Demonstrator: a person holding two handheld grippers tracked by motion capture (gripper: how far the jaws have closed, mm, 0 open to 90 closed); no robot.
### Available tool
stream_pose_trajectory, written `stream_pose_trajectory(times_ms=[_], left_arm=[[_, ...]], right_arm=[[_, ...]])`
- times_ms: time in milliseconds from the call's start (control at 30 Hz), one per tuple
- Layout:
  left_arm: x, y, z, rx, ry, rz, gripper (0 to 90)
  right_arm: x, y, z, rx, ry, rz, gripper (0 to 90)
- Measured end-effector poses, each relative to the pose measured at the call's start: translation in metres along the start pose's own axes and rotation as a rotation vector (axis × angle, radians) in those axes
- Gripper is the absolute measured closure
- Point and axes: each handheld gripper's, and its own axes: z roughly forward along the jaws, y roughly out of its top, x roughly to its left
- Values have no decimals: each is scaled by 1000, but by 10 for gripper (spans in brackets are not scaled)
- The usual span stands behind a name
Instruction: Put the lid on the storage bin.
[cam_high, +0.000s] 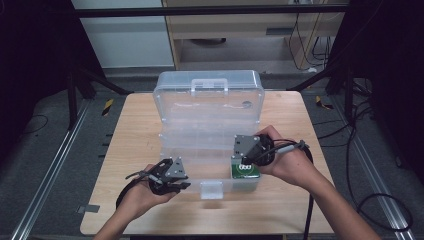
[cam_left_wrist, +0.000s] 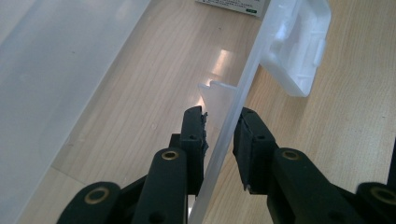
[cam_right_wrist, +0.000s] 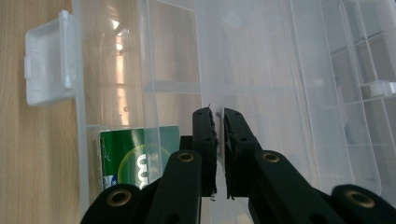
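Note:
A clear plastic organiser box (cam_high: 170, 150) lies open on the wooden table, its lid (cam_high: 207, 97) standing up at the back. My left gripper (cam_high: 186, 183) (cam_left_wrist: 220, 119) clamps the box's thin front wall (cam_left_wrist: 243, 79), one jaw inside and one outside, just left of the white latch (cam_high: 211, 189) (cam_left_wrist: 299, 42). My right gripper (cam_high: 245, 161) (cam_right_wrist: 219, 114) points down into the right side of the box, its jaws closed on a thin clear wall of the inner tray (cam_right_wrist: 210, 56). A green packet (cam_high: 245, 171) (cam_right_wrist: 126, 156) lies in the front right compartment beside that gripper.
The table (cam_high: 135, 130) has bare wood to the left, right and front of the box. Beyond the table's edges the floor holds metal rails (cam_high: 55, 165) and loose cables (cam_high: 385, 210). A pale cabinet (cam_high: 240, 25) stands at the back.

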Motion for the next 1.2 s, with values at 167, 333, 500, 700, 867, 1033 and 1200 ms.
stream_pose_trajectory(times_ms=[167, 333, 500, 700, 867, 1033, 1200], left_arm=[[0, 0, 0, -3, 1, -2, 734], [0, 0, 1, -1, 5, 1, 734], [-4, -1, 1, -1, 0, -49, 732], [-5, -1, 1, -3, 1, -48, 731], [-2, 0, 1, 0, 11, 9, 729], [-3, 0, 1, 3, 15, 13, 728], [-3, 0, 1, 3, 18, 13, 728]], right_arm=[[2, -1, 0, 0, 10, 0, 848], [4, -1, 0, 1, 11, -4, 848], [6, -2, -1, -1, 13, 1, 848], [7, -2, -1, 0, 20, -5, 848], [9, -2, -1, 0, 24, -6, 847], [9, -2, -1, 1, 20, -10, 846], [10, -2, -1, 0, 25, -9, 847]])
